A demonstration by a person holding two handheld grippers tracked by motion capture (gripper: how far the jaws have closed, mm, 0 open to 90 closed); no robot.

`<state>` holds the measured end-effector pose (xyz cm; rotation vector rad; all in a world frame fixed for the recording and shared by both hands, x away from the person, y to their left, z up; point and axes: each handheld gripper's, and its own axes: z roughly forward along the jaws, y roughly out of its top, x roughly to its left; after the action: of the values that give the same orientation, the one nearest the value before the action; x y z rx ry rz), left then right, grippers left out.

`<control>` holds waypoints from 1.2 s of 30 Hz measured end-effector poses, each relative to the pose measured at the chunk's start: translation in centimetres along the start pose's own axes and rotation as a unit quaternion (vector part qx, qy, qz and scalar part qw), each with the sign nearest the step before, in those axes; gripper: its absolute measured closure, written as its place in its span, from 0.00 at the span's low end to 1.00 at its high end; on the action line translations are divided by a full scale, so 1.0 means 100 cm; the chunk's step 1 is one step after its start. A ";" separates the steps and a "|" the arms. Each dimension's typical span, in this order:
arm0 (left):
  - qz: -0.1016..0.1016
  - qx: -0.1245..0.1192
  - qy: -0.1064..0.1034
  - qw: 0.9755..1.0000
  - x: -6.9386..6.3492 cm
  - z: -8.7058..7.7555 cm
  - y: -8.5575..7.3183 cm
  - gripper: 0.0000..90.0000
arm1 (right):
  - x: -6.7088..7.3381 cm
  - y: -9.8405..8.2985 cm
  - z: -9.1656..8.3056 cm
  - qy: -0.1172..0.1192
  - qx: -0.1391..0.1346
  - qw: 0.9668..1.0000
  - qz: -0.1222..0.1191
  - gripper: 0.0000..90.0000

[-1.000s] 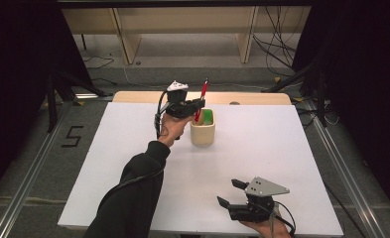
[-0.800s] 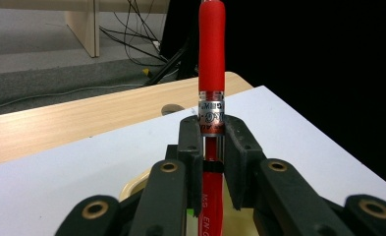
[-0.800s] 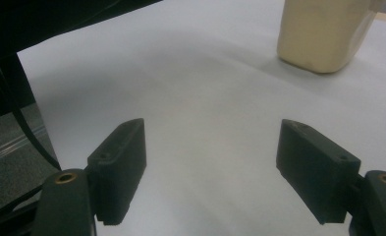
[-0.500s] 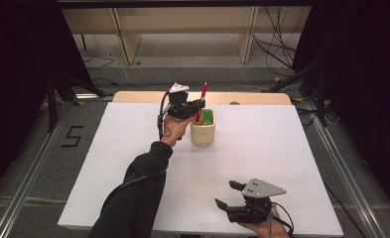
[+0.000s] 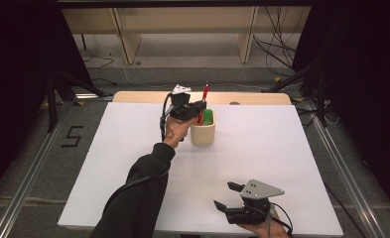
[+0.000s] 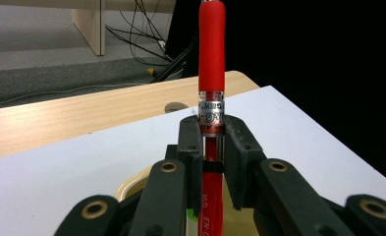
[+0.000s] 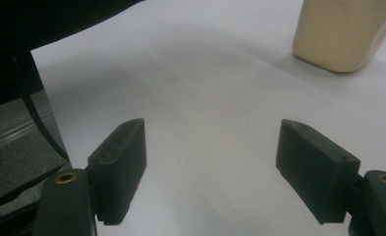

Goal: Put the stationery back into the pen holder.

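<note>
- Red pen (image 5: 203,101) stands almost upright in the upper middle of the high view, its lower end down inside a cream cup (image 5: 203,134), its top leaning slightly to the right.
- Left gripper (image 5: 198,106) sits just left of the cup's rim, jaws closed tight on the pen's shaft; the left hand (image 5: 175,130) grips the tool from below and a dark sleeve (image 5: 138,193) runs from it to the bottom edge.
- From the left gripper view, the pen (image 6: 211,73) rises through the centre of the frame, clamped between two black pads (image 6: 237,157); a silver printed band rings it just above them, and the red rubber grip reaches the top edge.
- Something green shows inside the cup in the high view, behind the pen; what it is cannot be told.
- White board (image 5: 282,148) covers the table, with a strip of pale wood tabletop (image 5: 257,98) showing along its far edge.
- Right gripper (image 5: 229,197) rests at the lower right of the high view, well apart from the cup, its jaws spread wide with nothing between them; a grey three-cornered plate sits on top.
- In the right gripper view, the two pads (image 7: 124,167) stand far apart over bare white board (image 7: 205,108), and the cup (image 7: 343,34) stands at the upper right corner.
</note>
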<state>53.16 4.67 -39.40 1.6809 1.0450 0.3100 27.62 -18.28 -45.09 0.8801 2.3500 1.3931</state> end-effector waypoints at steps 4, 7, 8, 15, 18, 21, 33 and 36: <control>0.002 0.005 0.004 1.000 0.000 0.001 -0.003 0.87 | 0.001 0.000 0.000 0.001 0.001 1.000 0.000 0.31; 0.003 0.006 0.005 1.000 0.000 0.001 -0.003 0.87 | 0.001 0.000 0.000 0.000 0.003 1.000 -0.002 0.31; 0.004 0.005 0.006 1.000 0.000 0.001 -0.003 0.87 | 0.001 0.000 0.000 0.001 0.003 1.000 -0.003 0.31; 0.008 0.014 0.010 1.000 -0.003 0.002 -0.004 0.87 | 0.001 0.000 0.001 0.003 0.003 1.000 -0.004 0.31; 0.009 0.019 0.011 1.000 -0.002 0.002 -0.004 0.87 | 0.001 0.000 0.001 0.004 0.003 1.000 -0.004 0.31; 0.008 0.023 0.013 1.000 -0.001 0.001 -0.005 0.87 | 0.001 0.000 0.001 0.004 0.004 1.000 -0.003 0.31; 0.017 0.047 -0.002 0.999 -0.015 -0.015 0.009 0.36 | 0.001 0.001 0.001 0.004 0.004 1.000 -0.004 0.31; 0.015 0.061 -0.017 0.998 -0.016 -0.027 0.011 0.33 | 0.001 0.001 0.000 0.003 0.004 1.000 -0.004 0.31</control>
<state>50.98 5.13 -36.93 1.8059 1.0320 0.2412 27.56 -18.16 -45.03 0.8692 2.3619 1.3855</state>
